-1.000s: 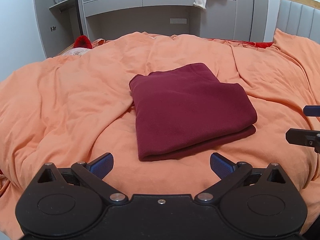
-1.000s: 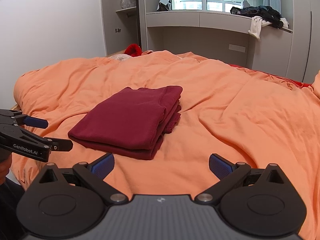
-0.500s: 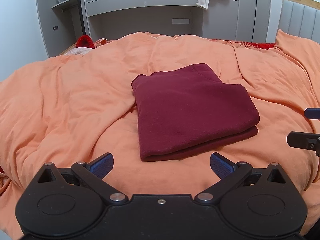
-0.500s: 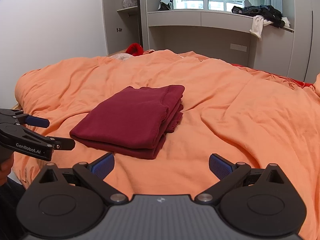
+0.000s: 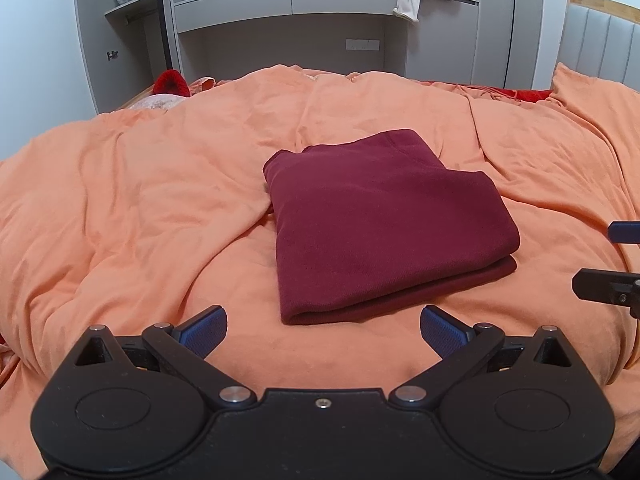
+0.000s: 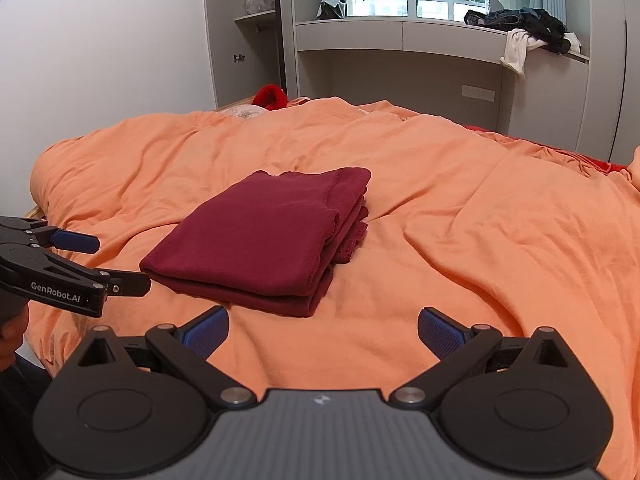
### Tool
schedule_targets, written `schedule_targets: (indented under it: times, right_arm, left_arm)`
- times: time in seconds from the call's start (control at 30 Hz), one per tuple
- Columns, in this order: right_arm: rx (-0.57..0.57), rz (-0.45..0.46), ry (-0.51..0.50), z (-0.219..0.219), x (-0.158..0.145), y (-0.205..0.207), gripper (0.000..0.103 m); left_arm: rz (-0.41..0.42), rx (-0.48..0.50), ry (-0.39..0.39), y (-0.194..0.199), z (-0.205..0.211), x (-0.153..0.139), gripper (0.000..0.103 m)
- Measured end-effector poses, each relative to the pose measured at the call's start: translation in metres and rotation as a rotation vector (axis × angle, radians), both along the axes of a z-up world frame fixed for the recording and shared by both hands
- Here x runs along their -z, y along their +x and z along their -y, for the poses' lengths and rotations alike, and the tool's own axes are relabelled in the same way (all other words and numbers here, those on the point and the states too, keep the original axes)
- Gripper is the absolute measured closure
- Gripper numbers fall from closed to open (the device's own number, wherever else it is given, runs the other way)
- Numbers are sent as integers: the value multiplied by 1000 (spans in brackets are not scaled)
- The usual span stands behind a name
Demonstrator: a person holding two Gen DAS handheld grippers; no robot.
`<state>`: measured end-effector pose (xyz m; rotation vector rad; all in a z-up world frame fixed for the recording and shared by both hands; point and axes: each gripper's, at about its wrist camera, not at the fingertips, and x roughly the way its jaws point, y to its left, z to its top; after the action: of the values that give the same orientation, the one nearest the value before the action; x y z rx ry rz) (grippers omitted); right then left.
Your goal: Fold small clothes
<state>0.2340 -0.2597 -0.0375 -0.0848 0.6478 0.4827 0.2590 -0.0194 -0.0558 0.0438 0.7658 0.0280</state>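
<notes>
1. The maroon garment (image 5: 384, 220) lay folded into a compact rectangle on the orange duvet (image 5: 140, 208), near the middle of the bed, with its stacked layer edges facing the right side.
2. Over the preceding 1 second, both cameras drifted slightly back from the bundle; the garment itself kept the same shape and position.
3. The left gripper (image 5: 322, 326) was spread wide and empty, held clear of the near edge of the garment.
4. The right gripper (image 6: 322, 326) was likewise spread wide with nothing between its pads, also clear of the cloth.
5. Judgement: the withdrawal of both tools from a tidy, untouched bundle indicated that the fold on this item was complete.
6. Legible writing: "GenRobot.AI" in white on the side of the left gripper, seen in the right wrist view. A small logo mark on the right gripper body was too small to read.
</notes>
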Motion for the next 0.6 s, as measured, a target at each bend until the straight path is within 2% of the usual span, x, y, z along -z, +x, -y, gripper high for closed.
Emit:
schedule_targets:
  times: [0.6]
  right_arm:
    - [-5, 3, -2, 0, 0, 0, 0]
  left_arm:
    - [1, 2, 0, 0, 1, 1, 0]
